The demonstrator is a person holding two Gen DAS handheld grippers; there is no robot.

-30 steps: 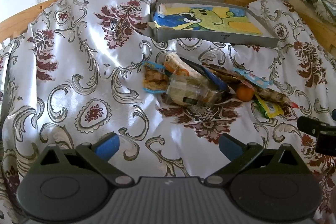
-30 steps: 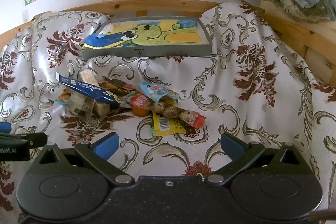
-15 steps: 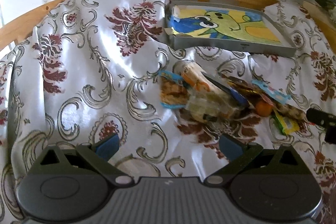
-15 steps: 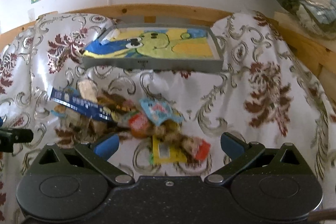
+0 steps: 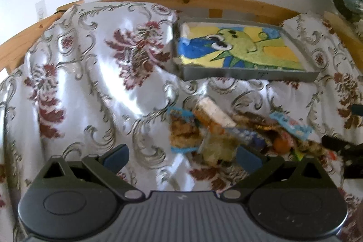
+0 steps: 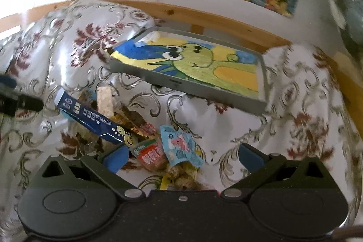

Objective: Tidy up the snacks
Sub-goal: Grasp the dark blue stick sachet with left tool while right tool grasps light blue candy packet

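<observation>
A: We start with the biggest thing, the glossy white cloth with maroon flowers and grey scrolls [image 5: 95, 87]. It lies rumpled over the whole surface, so anything we drag may snag in a fold.

B: Next is the shallow grey tray lined with a green cartoon drawing [image 6: 261, 106], at the far edge and well apart from the pile. We judge it the likely destination, and it sits tilted on the cloth, so packets could slide.

A: The heap of snack packets [image 5: 226, 130] lies between us and the tray. In it, a long dark blue stick pack [image 6: 95, 121] rests across the others, with a small light blue pouch [image 6: 179, 144] and a red-labelled packet [image 6: 152, 154] just beside it.

B: Our right gripper [image 6: 181, 157] is spread wide and empty, low over that pouch. Our left gripper [image 5: 183, 157] is equally wide and empty, at the pile's near edge.

A: Closing here, we could pinch two overlapping wrappers at once.
</observation>
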